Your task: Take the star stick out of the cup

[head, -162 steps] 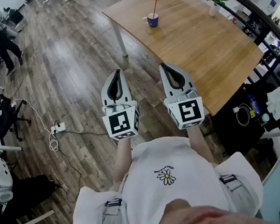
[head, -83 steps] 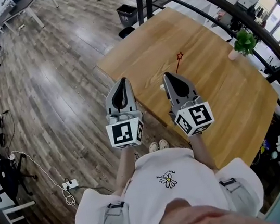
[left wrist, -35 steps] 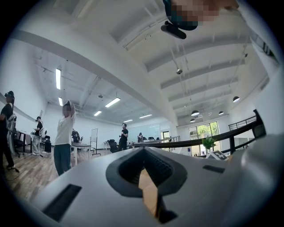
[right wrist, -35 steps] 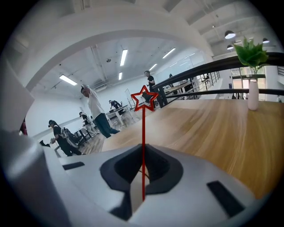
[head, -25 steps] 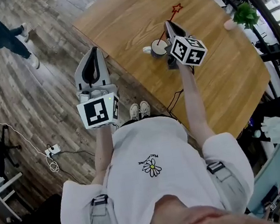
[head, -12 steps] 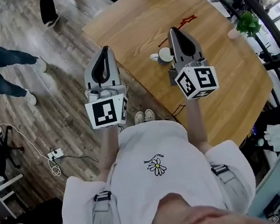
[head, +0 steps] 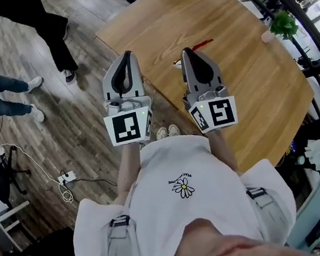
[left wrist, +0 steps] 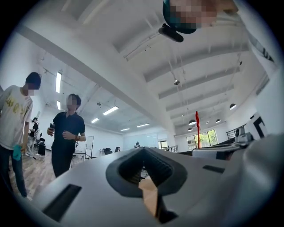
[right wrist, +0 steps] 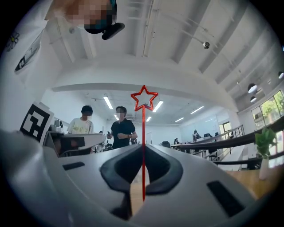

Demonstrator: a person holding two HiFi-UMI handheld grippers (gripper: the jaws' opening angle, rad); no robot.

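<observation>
In the right gripper view the thin red star stick (right wrist: 143,146) stands upright between the jaws of my right gripper (right wrist: 143,148), which is shut on it. Its outline star (right wrist: 144,97) is well above the tips. In the head view the stick (head: 201,44) pokes out past my right gripper (head: 187,52), over the wooden table (head: 249,80). Only a white sliver of the cup (head: 177,63) shows beside that gripper. My left gripper (head: 126,56) is held level beside it over the floor, shut and empty (left wrist: 144,150). The stick (left wrist: 197,128) also shows in the left gripper view.
A small potted plant (head: 283,23) stands at the table's far right edge, with a dark curved railing (head: 307,29) behind. Two people (head: 48,27) stand on the wood floor to the left. A power strip with cable (head: 65,175) lies on the floor.
My right gripper has drawn back from the cup toward my body, carrying the star stick, and now sits level with the left. People at the left have walked closer.
</observation>
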